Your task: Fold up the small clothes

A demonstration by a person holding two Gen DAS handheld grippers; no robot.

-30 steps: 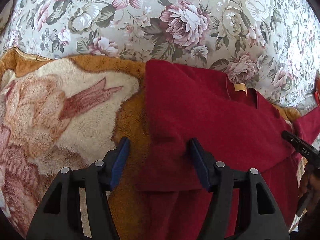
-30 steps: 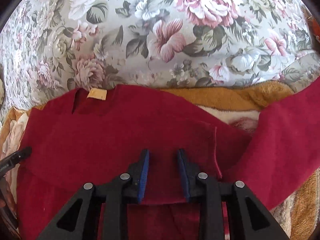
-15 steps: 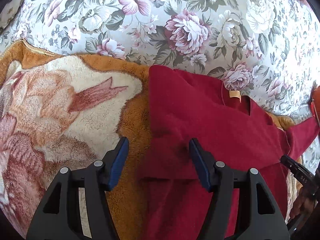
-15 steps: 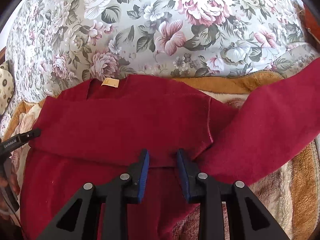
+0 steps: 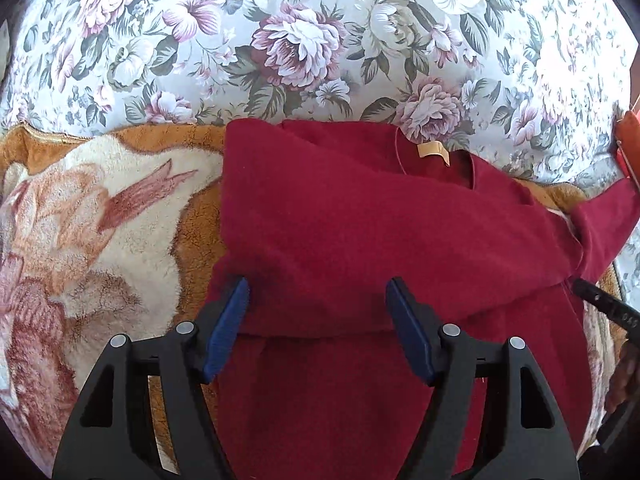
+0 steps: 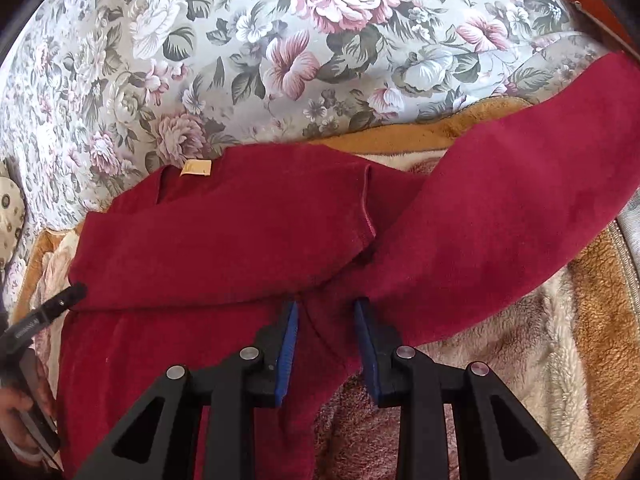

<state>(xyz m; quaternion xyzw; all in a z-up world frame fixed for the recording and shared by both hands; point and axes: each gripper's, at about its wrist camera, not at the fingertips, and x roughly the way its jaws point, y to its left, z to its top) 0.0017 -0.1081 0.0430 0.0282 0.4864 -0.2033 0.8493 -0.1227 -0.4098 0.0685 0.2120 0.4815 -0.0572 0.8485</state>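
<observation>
A dark red sweater with a tan neck label lies on a brown and cream plush blanket. Its left sleeve is folded across the body. My left gripper is open, its jaws wide apart over the folded sleeve's lower edge. In the right wrist view the sweater shows with its right sleeve stretched out to the upper right. My right gripper is open, its jaws a little apart around the cloth at the sleeve's base.
A floral bedspread covers the area behind the blanket. The other gripper's black tip shows at the right edge of the left wrist view and at the left edge of the right wrist view. An orange-red object sits far right.
Both grippers have pulled back from the sweater, so more of it shows. The left gripper has shifted right over the folded sleeve. The right gripper's jaws have opened a little wider.
</observation>
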